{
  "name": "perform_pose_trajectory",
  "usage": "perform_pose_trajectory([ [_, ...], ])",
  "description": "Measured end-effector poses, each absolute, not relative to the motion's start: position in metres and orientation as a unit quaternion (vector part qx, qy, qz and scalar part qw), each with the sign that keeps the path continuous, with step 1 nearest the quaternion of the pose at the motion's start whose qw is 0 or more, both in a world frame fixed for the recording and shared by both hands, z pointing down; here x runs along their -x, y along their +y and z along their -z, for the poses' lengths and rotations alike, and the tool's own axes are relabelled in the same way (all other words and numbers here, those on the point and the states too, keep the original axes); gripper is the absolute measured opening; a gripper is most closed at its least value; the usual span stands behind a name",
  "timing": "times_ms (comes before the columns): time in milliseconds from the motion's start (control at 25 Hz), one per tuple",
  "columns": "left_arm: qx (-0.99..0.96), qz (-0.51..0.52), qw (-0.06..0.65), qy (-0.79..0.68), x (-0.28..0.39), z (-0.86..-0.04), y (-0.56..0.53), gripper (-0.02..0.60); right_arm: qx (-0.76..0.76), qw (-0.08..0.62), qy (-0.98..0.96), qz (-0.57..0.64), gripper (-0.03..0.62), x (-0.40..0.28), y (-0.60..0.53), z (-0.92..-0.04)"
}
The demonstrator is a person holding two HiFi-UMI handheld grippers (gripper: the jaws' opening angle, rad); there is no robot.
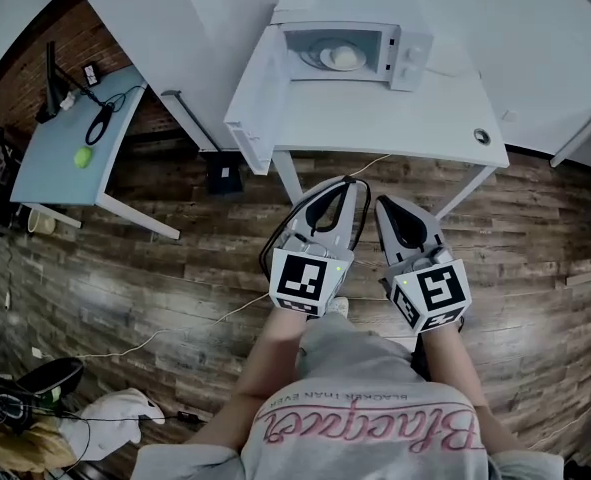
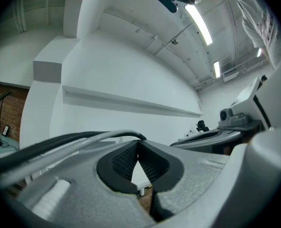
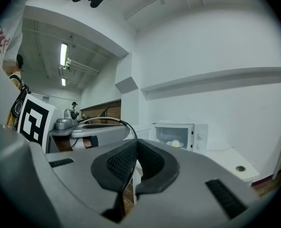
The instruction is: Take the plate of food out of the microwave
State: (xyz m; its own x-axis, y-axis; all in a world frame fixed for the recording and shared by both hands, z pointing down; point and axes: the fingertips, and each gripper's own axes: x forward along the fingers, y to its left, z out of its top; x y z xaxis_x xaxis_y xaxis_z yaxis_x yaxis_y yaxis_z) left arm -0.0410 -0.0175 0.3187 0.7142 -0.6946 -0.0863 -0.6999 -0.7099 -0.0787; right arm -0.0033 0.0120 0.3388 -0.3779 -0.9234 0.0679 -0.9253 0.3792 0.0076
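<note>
Head view: left gripper [image 1: 337, 190] and right gripper [image 1: 388, 206], both closed and empty, sit short of the microwave [image 1: 407, 56]; its plate [image 1: 327, 60], seemingly shallow, could tip if pinched unevenly.

Microwave [image 1: 347, 53] stands on the worktop [image 1: 425, 128], toward its rear edge, with its door [image 1: 255, 93] swung open to the left. Plate of food [image 1: 337, 57] sits inside the microwave. A second worktop [image 1: 65, 158] stands well apart to the left and carries a small round object [image 1: 82, 157]. Left gripper [image 1: 341, 184] and right gripper [image 1: 383, 204] are side by side over the floor [image 1: 175, 258], in front of the first worktop and clear of it.
</note>
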Motion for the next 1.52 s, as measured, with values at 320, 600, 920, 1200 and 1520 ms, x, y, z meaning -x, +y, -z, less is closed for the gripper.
perform_pose_trajectory([
  [320,0.926,-0.021,0.052,0.373,0.043,-0.317,-0.066,0.006,-0.570,0.028,-0.821,-0.004,0.012,0.007,-0.034,-0.333],
  [600,0.926,-0.019,0.041,0.375,0.046,-0.324,-0.093,0.006,-0.575,0.017,-0.818,-0.018,0.011,0.008,-0.058,-0.336],
  [920,0.929,-0.020,0.018,0.369,0.053,-0.333,-0.099,0.006,-0.574,0.017,-0.819,-0.016,0.012,0.013,-0.066,-0.338],
  [1200,0.933,-0.006,-0.007,0.359,0.051,-0.343,-0.104,0.006,-0.560,0.022,-0.828,-0.013,0.012,0.019,-0.070,-0.340],
  [1520,0.940,-0.009,-0.001,0.341,0.037,-0.339,-0.112,0.006,-0.552,0.035,-0.833,-0.018,0.012,0.018,-0.092,-0.353],
])
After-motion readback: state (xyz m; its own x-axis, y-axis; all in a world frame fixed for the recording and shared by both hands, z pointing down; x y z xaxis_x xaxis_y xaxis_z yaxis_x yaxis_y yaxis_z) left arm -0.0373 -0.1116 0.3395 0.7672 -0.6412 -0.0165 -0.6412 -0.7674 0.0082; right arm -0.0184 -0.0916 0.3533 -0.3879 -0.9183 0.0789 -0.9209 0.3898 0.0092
